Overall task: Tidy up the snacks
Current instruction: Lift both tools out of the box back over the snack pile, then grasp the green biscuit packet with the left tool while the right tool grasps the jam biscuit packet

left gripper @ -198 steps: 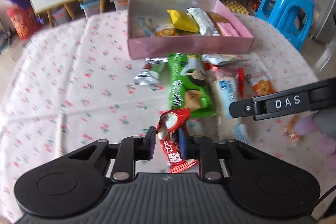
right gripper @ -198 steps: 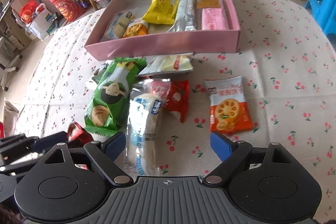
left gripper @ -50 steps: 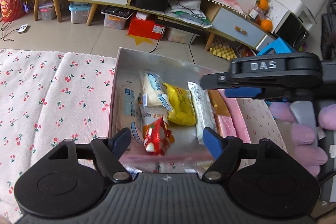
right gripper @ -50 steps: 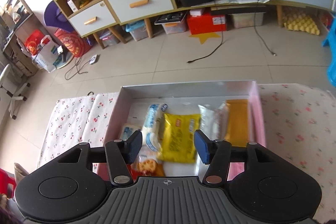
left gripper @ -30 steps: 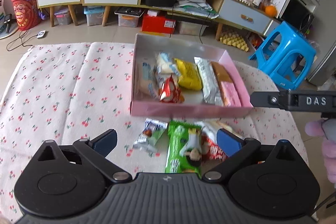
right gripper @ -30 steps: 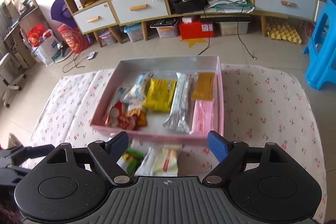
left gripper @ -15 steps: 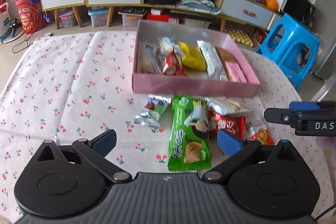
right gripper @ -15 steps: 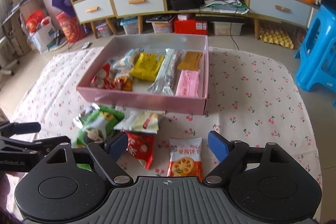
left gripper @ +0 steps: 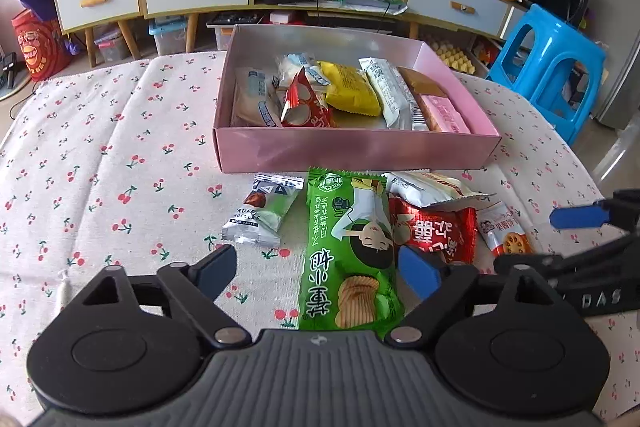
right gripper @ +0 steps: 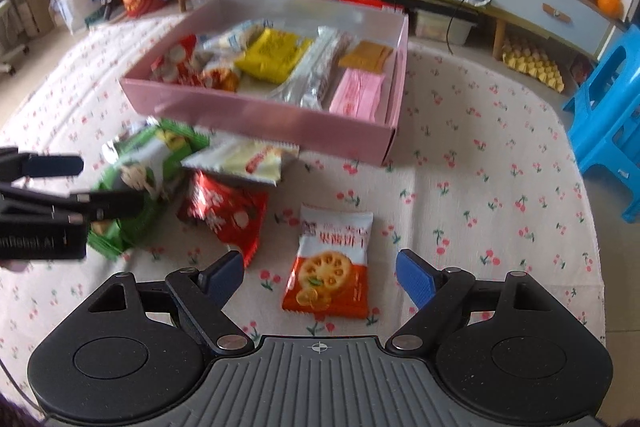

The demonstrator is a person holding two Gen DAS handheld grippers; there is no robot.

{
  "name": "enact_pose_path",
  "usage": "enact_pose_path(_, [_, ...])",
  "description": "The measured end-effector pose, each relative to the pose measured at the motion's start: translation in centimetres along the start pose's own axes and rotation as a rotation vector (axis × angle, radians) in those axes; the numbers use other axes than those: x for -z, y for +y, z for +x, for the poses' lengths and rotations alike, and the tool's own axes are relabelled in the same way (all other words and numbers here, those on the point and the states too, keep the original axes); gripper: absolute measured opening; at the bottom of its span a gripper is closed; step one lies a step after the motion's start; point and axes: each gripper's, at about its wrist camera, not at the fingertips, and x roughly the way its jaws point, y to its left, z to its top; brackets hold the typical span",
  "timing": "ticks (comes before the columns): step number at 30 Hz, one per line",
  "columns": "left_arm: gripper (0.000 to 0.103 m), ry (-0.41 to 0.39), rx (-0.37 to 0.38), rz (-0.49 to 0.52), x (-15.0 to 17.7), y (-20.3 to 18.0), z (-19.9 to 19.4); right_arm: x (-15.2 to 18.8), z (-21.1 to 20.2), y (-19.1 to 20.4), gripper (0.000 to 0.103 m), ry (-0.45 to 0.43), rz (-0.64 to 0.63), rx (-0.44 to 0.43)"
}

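Five snacks are still lying loose on the cloth in front of the pink box [left gripper: 352, 151]. The long green chip bag [left gripper: 348, 251] is sitting between the fingers of my left gripper [left gripper: 320, 273], whose jaws have just been narrowing but aren't touching it. I'm keeping my right gripper [right gripper: 320, 277] wide, straddling the orange cracker packet [right gripper: 328, 267] without contact. The box is holding the sorted packets, laid side by side.

red snack [left gripper: 301, 103] now in pink box [left gripper: 352, 150], left jaws emptied
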Motion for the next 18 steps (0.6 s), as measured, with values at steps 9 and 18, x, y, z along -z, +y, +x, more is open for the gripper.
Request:
enact_pose_path(9, [0.066,0.005,0.016,0.031,-0.1,-0.6,0.6,0.4,1.8,-0.2,0.085,0.075,0.024,0.005])
enact_pose_path(18, [0.043,0.018,0.037,0.054,-0.2,-0.8,0.5,0.4,2.4,-0.5,0.083,0.062,0.026,0.024])
